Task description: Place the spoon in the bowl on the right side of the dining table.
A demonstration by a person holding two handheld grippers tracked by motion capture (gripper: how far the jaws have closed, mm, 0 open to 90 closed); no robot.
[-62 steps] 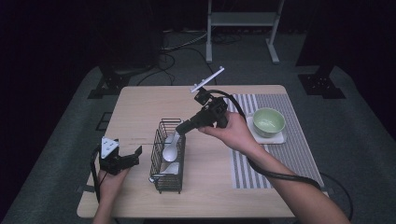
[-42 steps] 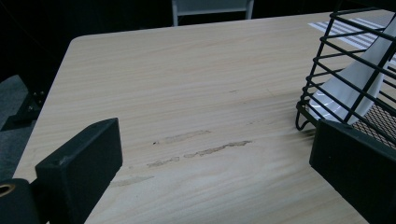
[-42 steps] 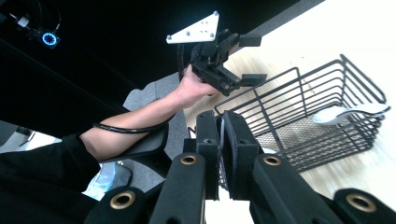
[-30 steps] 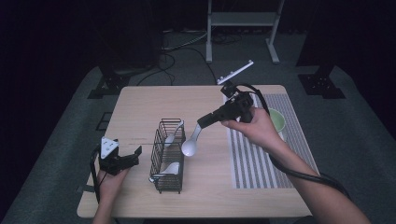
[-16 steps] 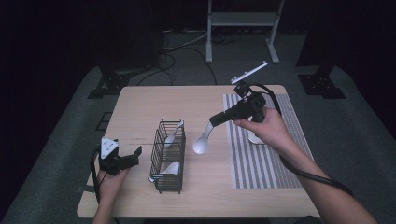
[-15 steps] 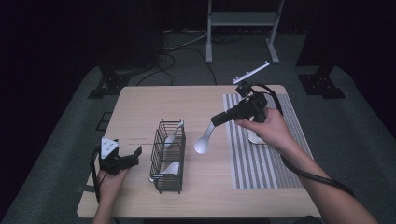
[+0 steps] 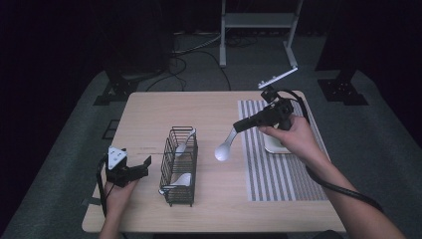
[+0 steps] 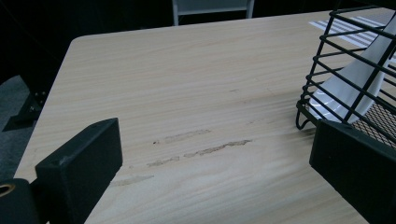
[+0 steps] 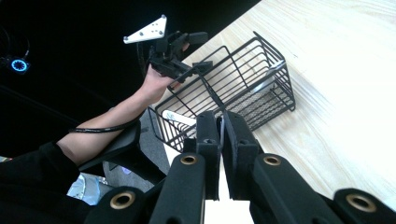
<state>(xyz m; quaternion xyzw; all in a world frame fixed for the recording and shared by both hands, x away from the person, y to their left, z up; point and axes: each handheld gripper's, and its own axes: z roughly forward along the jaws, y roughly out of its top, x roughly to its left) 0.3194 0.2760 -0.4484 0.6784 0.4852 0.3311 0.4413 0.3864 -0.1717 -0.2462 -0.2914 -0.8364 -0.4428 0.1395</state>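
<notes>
While clamped together on the handle of a white spoon, the right gripper hangs above the table, spoon bowl pointing down and left, clear of the wood, between the wire basket and the striped mat. Seen from the right gripper view: both jaws pressed tight on the thin white handle, with the basket beyond them and the other hand's gripper farther off past the basket.

Left gripper resting low at the near left of the table, just beside the basket, jaws standing wide apart with nothing between them; bare scuffed wood in the gap.

Two more white spoons in the basket: one leaning upright at the far end, one lying at the near end, its bowl against the wires close by in the left gripper view.

On the mat, a white dish, partly hidden behind the right hand. Beyond the table, a grey stand and cables on the floor. Nothing between spoon and mat.
</notes>
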